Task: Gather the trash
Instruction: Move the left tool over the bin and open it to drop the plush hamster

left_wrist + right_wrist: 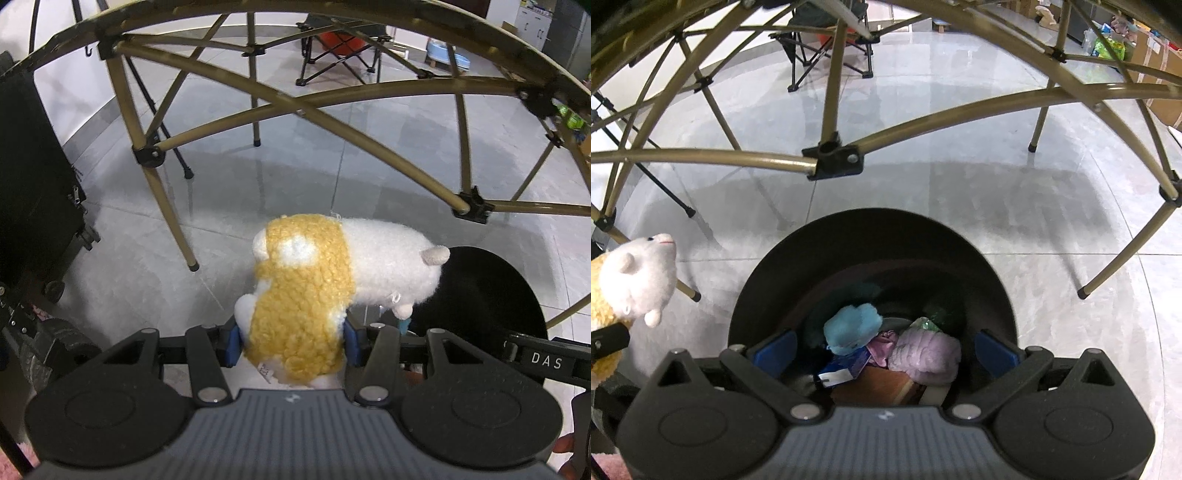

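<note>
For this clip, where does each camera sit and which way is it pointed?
Left wrist: on the left claw, looking forward and down at the yellow-and-white plush toy it grips; own fingers show.
Right wrist: on the right claw, looking down into the black bin at a blue plush; own open blue fingers show.
Shared: the toy, the bin, the folding table frame.
</note>
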A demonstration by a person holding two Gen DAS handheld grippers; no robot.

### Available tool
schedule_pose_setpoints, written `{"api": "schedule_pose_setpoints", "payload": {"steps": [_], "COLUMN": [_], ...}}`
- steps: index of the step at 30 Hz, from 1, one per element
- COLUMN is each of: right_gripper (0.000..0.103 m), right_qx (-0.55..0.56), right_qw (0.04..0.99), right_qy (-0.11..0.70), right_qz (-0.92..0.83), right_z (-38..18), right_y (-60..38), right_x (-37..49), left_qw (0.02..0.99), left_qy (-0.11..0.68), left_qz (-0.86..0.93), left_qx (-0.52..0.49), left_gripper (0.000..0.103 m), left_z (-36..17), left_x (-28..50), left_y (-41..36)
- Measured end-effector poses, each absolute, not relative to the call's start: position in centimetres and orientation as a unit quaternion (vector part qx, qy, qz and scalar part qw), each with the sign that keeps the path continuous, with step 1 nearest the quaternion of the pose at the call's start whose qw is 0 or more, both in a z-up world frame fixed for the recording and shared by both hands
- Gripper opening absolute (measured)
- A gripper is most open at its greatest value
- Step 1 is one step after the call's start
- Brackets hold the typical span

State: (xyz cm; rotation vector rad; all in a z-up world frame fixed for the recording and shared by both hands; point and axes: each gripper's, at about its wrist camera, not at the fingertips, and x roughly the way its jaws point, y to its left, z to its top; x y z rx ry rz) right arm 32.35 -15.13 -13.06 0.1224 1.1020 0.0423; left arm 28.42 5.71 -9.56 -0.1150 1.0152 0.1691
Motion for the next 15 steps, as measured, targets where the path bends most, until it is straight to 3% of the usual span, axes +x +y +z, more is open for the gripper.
{"api": "schedule_pose_setpoints", "payload": {"steps": [15], "right_gripper": [0.103], "right_qx": [0.085], "right_qw": [0.866], "right_qy": [0.493], "right_qz": [-0.01], "right_z": [-11.0], "right_y": [-20.1], "right_x": [30.5], "left_qw": [0.873], "left_qy": [0.483], "left_qz": [0.051], "left_qx": [-0.03], "left_gripper": [0.051], "left_z": [-9.1], "left_x": [28.6], "left_y": [1.5]}}
